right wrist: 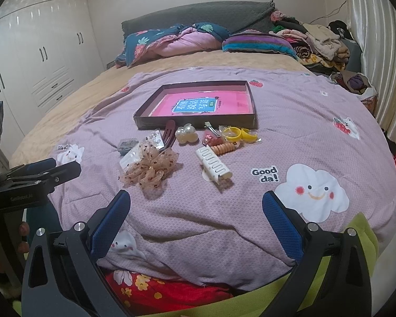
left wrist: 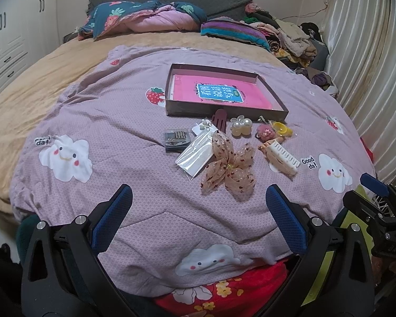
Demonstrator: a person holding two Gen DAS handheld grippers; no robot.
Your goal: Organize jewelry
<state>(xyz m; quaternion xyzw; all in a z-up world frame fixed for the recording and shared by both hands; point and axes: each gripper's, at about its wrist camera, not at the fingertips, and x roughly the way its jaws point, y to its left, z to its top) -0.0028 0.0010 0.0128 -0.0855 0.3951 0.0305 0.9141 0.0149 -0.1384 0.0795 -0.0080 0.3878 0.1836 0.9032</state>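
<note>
both jaws wide open w/ nothing held, yellow rings (left wrist: 282, 129) partly hidden, box (right wrist: 198, 125) text blurry

Black fingers (left wrist: 118, 211) with blue textured pads, silver screws.

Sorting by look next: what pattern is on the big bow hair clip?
The bow hair clip is sheer beige mesh with small dark red dots; the left wrist view shows it best.

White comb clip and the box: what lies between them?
In the right wrist view, a coiled peach hair tie and a pink flower piece lie between the white comb clip and the box.
</note>
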